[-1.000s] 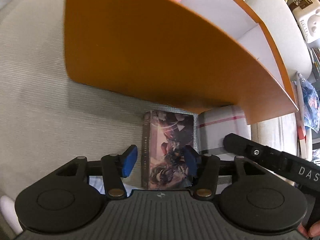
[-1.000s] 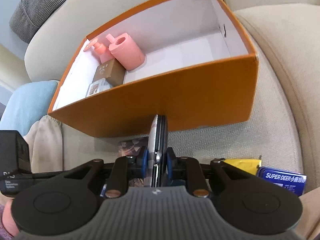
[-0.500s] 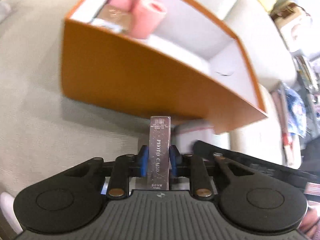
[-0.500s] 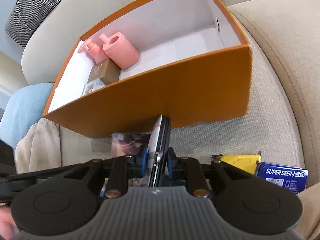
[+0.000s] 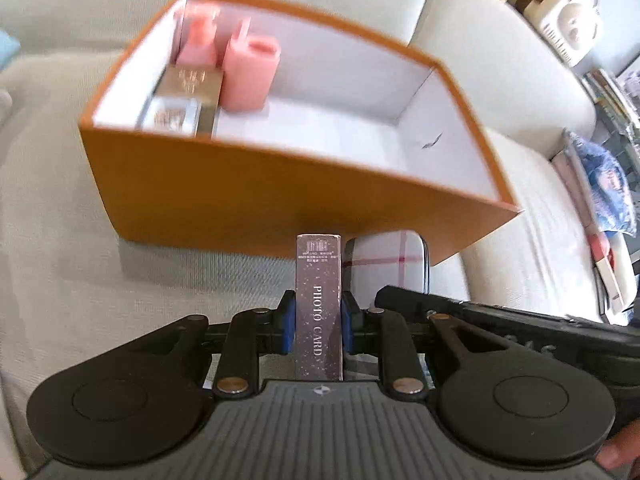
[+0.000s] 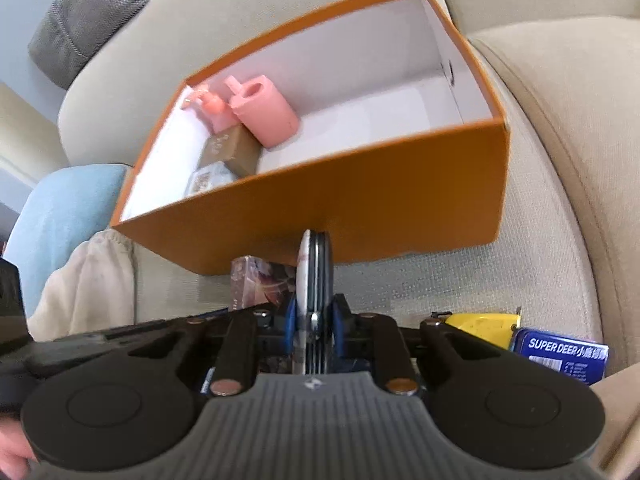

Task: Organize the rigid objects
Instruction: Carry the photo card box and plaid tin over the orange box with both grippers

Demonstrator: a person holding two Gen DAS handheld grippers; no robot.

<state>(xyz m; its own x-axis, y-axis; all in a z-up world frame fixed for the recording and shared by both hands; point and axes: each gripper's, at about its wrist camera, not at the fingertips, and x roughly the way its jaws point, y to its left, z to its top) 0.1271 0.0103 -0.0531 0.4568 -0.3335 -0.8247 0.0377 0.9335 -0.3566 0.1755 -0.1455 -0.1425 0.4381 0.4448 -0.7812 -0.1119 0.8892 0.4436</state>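
My left gripper (image 5: 318, 320) is shut on a dark "PHOTO CARD" box (image 5: 318, 300), held edge-up in front of the orange box (image 5: 240, 200). My right gripper (image 6: 314, 324) is shut on a thin plaid case (image 6: 314, 272), which also shows in the left wrist view (image 5: 386, 264). The orange box (image 6: 360, 204) stands open on the sofa. At its left end lie two pink containers (image 5: 248, 72), a brown box (image 5: 192, 84) and a small pale box (image 5: 170, 116). The photo card box also shows in the right wrist view (image 6: 260, 284).
A yellow item (image 6: 480, 324) and a blue "SUPER DEER" box (image 6: 560, 352) lie on the beige sofa seat (image 6: 480, 272) at the right. A light blue cushion (image 6: 60, 216) and a grey cushion (image 6: 88, 16) sit at the left. Shelves with clutter (image 5: 600, 160) stand beyond the sofa arm.
My left gripper closed on the photo card box and lifted it, so the inside of the orange box has come into view. My right gripper kept hold of the plaid case and rose a little.
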